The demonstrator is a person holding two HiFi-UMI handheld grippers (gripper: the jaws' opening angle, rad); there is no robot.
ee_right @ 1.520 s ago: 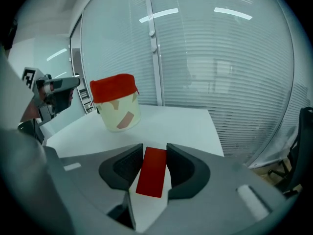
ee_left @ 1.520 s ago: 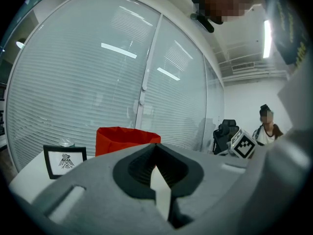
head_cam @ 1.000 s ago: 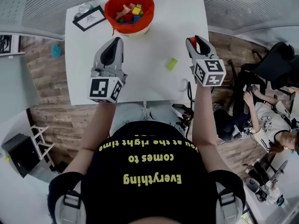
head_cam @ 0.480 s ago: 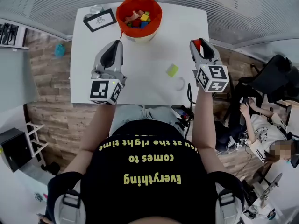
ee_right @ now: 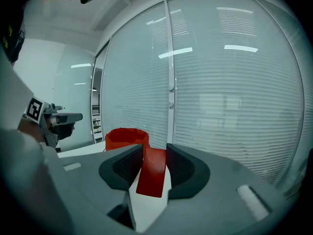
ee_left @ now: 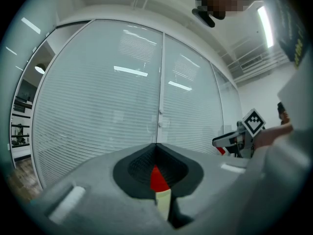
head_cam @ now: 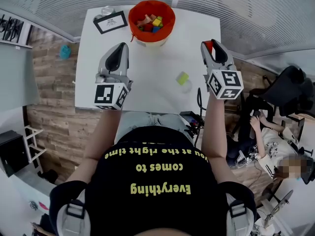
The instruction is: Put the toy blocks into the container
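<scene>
Head view: the right claw (head_cam: 210,45) is clenched on a red block (head_cam: 207,44). The orange container (head_cam: 140,33), with blocks inside, lies at its ten o'clock and a green block (head_cam: 183,78) at seven.

Left gripper view: the left claw (ee_left: 156,145) has its tips pressed together.

Right gripper view: the red slab sits tilted between the pads, with the container at eleven.

White table (head_cam: 147,73) on wood-plank floor (head_cam: 51,92), before a blind-covered glass wall (ee_left: 98,106) under ceiling strip lights (ee_left: 266,26)
</scene>
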